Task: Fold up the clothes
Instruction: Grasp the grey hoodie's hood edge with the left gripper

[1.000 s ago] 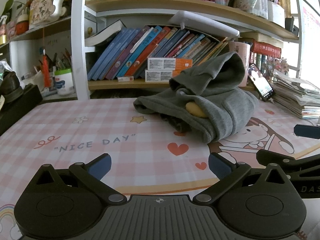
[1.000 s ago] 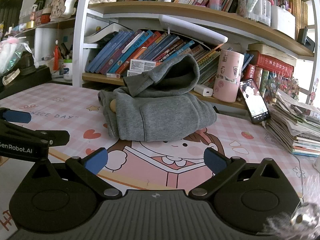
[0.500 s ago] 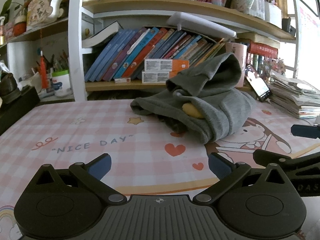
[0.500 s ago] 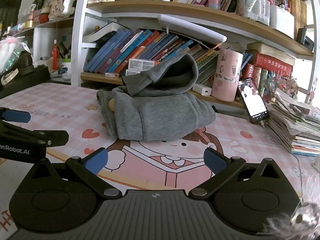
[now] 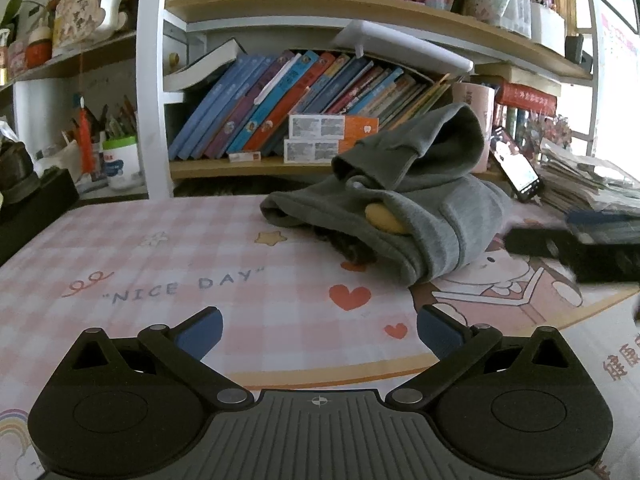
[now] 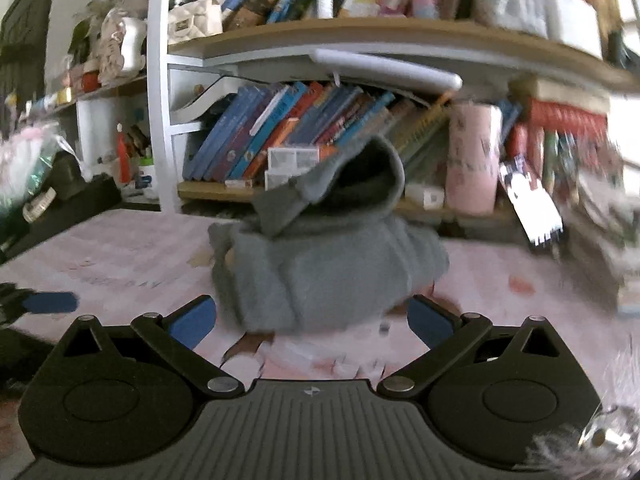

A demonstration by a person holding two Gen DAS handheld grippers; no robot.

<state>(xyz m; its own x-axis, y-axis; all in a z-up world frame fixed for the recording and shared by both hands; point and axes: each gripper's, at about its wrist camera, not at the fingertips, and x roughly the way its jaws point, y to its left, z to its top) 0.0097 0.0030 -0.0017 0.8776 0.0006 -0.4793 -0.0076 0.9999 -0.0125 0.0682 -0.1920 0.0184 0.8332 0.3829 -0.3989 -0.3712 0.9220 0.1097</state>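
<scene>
The left wrist view is sharp and shows the "NICE DAY" lettering (image 5: 188, 283) on the pink checked table mat (image 5: 132, 248), plus a yellow oval patch (image 5: 383, 219) on the garment's near side; the right wrist view is motion-blurred and shows neither clearly, but faces the garment's broad front. The folded grey fleece hooded sweatshirt (image 5: 420, 208) lies on the mat toward the table's back edge, just before the wooden bookshelf of slanted books (image 5: 304, 108). It is a compact bundle with the hood (image 6: 360, 184) standing open on top. The left gripper (image 5: 319, 330) has its blue-padded fingers spread wide, holding nothing. The right gripper (image 6: 311, 318) is likewise spread wide and empty, close before the bundle (image 6: 328, 272).
</scene>
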